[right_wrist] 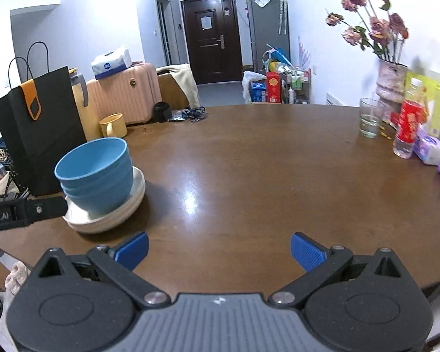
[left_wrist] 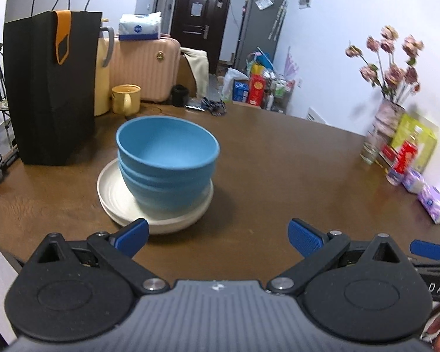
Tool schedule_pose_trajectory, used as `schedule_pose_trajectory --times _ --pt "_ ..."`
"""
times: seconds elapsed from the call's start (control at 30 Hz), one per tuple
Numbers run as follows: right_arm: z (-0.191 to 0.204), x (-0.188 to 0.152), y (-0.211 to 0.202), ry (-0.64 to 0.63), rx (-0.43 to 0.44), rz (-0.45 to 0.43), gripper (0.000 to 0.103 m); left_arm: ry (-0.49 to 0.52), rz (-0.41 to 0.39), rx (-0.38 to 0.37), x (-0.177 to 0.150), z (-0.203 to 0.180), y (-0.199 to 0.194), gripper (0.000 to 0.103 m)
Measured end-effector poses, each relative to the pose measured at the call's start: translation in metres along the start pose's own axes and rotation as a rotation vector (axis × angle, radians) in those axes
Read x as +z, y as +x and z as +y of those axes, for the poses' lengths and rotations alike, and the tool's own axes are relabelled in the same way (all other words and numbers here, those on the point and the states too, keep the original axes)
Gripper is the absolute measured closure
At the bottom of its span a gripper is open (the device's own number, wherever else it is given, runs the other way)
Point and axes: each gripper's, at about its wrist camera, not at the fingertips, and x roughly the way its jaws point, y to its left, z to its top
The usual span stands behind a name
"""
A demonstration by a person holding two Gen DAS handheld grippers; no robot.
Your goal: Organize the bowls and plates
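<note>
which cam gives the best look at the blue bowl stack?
Left wrist. The blue bowl stack sits near centre and close, nested rims visible, standing on the white plates just past the open left tongs. Right wrist shows the stack at far left, smaller, with the plates partly hidden by the other tool; right tongs are open.

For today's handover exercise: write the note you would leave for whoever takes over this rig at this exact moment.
Left gripper: open, empty, just short of the stack.
Right gripper: open, empty, over bare table.
Blue bowls: nested together, standing upright on the white plates, beside the black paper bag.
Done: the plates and bowls in view form one pile.
Left: none loose in either view; check outside the frames, then back away.
</note>
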Motion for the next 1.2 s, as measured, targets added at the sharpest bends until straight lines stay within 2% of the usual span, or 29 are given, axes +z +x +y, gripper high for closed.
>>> schedule_pose_trajectory --times 0.17,0.4,1.2 --pt "-0.008 -0.018 -0.022 0.007 -0.006 -0.006 0.0 0.017 0.006 -0.008 -0.019 -0.011 -0.014 0.0" --pt "-0.014 -0.03 -0.039 0.005 -0.003 -0.018 0.0 0.022 -0.001 -0.004 -0.03 -0.017 -0.029 0.0" --pt "-0.004 -0.03 -0.048 -0.014 0.014 -0.049 0.0 0.02 -0.024 0.007 -0.03 -0.009 -0.042 0.0"
